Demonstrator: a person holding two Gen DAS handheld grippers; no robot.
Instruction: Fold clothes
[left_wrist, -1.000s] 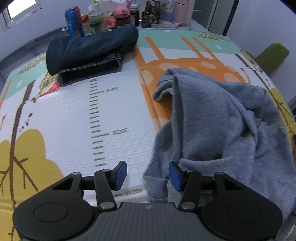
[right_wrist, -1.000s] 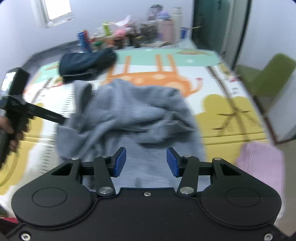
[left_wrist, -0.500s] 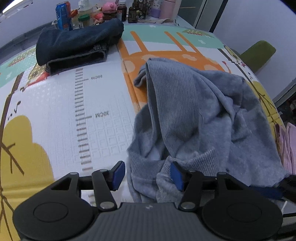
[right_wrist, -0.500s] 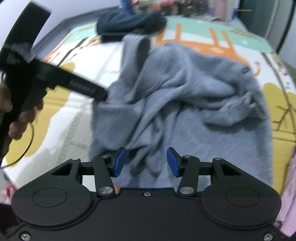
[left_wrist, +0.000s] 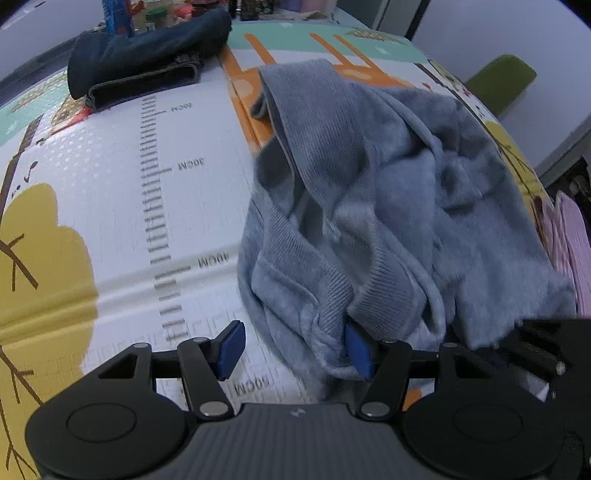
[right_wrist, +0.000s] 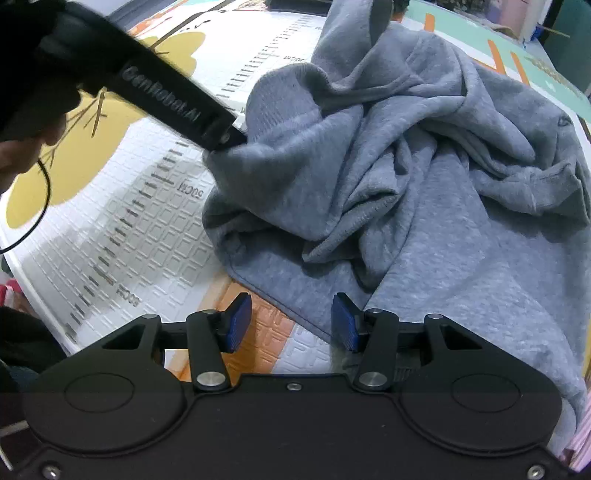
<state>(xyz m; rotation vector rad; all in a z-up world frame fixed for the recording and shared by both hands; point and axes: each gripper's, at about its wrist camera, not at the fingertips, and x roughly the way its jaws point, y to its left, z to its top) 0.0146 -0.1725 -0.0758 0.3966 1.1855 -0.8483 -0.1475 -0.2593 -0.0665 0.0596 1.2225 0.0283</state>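
A crumpled grey sweater (left_wrist: 388, 184) lies in a heap on the printed foam mat (left_wrist: 122, 206). My left gripper (left_wrist: 294, 349) is at its near left edge and its jaws are opening. The right pad sits under a ribbed cuff fold, while the left pad is free over the mat. From the right wrist view, the left gripper's fingers (right_wrist: 218, 129) poke into the sweater's (right_wrist: 424, 184) left side. My right gripper (right_wrist: 291, 326) hangs open low over the near hem, with the hem edge (right_wrist: 295, 310) lying loose between its pads.
Folded dark jeans (left_wrist: 147, 62) lie at the mat's far left, with bottles and cans (left_wrist: 122, 18) behind them. A green chair (left_wrist: 502, 81) stands at the right. Pink cloth (left_wrist: 572, 240) lies off the mat's right edge. A person's hand (right_wrist: 22, 147) holds the left gripper.
My left gripper has slid right onto the sweater's edge and its jaws have widened. The right gripper has dropped and rolled, from high over the mat to the sweater's near hem.
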